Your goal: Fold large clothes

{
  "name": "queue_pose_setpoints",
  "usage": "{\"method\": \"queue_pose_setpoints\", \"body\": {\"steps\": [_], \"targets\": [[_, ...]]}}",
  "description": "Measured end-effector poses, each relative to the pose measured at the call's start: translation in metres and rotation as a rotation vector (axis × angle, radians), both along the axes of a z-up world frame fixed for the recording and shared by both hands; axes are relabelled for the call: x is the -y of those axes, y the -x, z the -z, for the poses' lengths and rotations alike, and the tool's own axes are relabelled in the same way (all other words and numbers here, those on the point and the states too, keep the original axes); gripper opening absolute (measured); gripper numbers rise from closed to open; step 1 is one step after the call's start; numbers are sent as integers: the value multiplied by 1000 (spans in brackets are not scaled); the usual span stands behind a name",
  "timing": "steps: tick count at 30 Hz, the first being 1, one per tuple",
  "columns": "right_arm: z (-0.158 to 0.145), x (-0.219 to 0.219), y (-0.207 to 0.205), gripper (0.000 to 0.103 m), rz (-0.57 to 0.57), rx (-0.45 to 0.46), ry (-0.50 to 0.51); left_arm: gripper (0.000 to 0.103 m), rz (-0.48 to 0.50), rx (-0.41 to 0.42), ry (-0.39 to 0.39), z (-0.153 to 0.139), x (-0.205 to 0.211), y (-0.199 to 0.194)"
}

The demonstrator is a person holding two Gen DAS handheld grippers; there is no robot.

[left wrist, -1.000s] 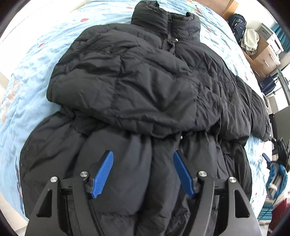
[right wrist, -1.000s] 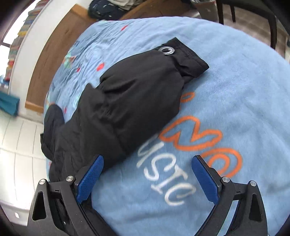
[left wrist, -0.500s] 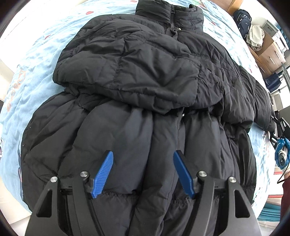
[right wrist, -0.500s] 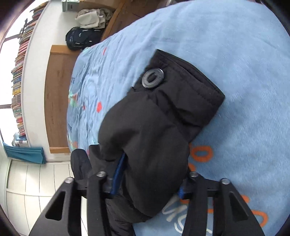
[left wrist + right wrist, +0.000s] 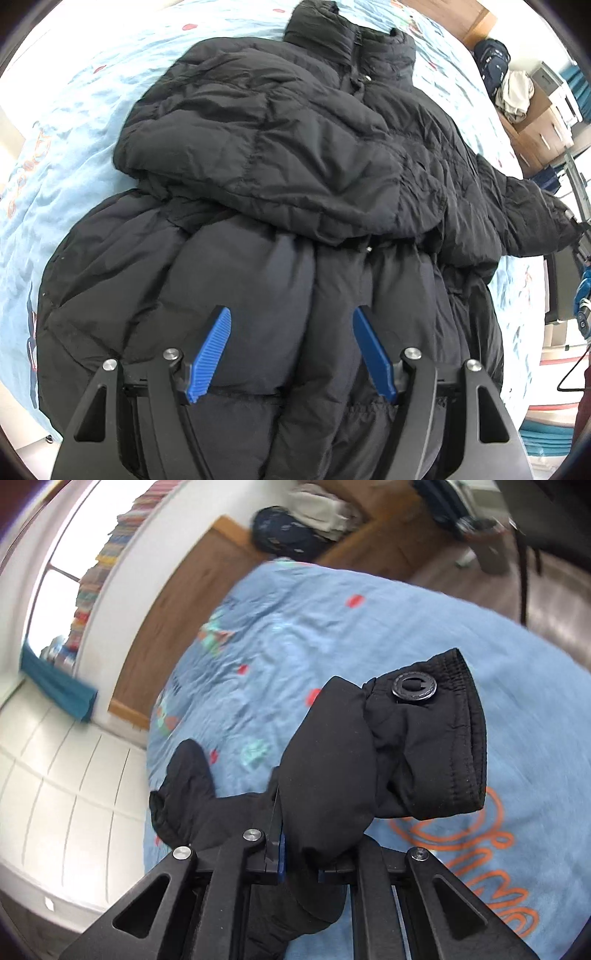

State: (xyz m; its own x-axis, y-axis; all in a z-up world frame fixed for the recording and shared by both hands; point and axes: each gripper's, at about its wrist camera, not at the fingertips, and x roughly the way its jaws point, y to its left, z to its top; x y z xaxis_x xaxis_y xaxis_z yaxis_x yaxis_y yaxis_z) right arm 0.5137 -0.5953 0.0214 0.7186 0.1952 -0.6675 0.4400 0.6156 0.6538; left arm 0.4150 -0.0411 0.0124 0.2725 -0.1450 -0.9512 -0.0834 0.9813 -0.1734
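Observation:
A large black puffer jacket (image 5: 280, 192) lies front up on a light blue bed (image 5: 74, 110), collar at the far end. One sleeve is folded across its chest. My left gripper (image 5: 291, 350) is open and empty, hovering above the jacket's lower hem. The other sleeve (image 5: 532, 221) stretches to the right. In the right wrist view my right gripper (image 5: 301, 849) is shut on that sleeve (image 5: 369, 760) near the cuff and holds it lifted off the bed. The cuff with its round snap button (image 5: 414, 689) sticks out past the fingers.
A wooden headboard (image 5: 177, 602) and a white wall lie beyond the bed. A dark backpack (image 5: 491, 55) and wooden drawers (image 5: 543, 125) stand at the far right. The blue bedcover (image 5: 498, 849) carries orange lettering under the raised sleeve. A chair leg (image 5: 524, 554) stands on the floor.
My right gripper closed on the sleeve near the cuff and lifted it off the bed. My left gripper stayed open and drew back slightly over the hem.

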Motion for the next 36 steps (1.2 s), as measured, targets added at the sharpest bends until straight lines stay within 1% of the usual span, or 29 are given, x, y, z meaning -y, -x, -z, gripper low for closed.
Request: {"method": "queue_pose_setpoints", "body": {"steps": [3,5,7,9,11,13,14,16,19,22,26,29,30,32,34,36], "targets": [[-29,-31,-18,11,-86,30,85,67,-21,11,12,-2,-17,2],[-49,-64,-32,11,-166,48,155,67,-38,19,19,-3,-29,4],[-62,-97,-39,11,-245,62,206,67,-55,23,28,-3,-41,6],[-70,-130,-46,11,-323,68,256,67,-72,25,36,-2,-53,8],[-75,-158,-51,11,-385,75,285,67,-86,25,44,1,-65,11],[-76,-191,-55,11,-455,80,318,67,-99,23,51,4,-75,15],[-75,-202,-53,11,-476,81,326,67,-104,22,55,6,-81,17],[-71,-230,-51,12,-540,80,351,67,-111,20,60,10,-90,20],[-61,-269,-38,12,-631,60,386,67,-124,12,67,17,-104,26],[-38,-308,-22,12,-714,16,392,67,-133,6,73,22,-118,30],[-10,-337,-5,13,-788,-43,404,67,-139,2,74,25,-133,35],[16,-356,5,18,-827,-98,428,67,-146,1,70,27,-144,40],[23,-360,7,21,-834,-112,429,67,-150,0,69,27,-147,41],[32,-369,15,26,-847,-132,434,67,-155,-2,68,27,-153,44],[38,-374,20,38,-861,-145,430,67,-156,-4,66,28,-157,47],[40,-376,26,42,-873,-156,426,67,-156,-6,66,29,-160,48]]}}
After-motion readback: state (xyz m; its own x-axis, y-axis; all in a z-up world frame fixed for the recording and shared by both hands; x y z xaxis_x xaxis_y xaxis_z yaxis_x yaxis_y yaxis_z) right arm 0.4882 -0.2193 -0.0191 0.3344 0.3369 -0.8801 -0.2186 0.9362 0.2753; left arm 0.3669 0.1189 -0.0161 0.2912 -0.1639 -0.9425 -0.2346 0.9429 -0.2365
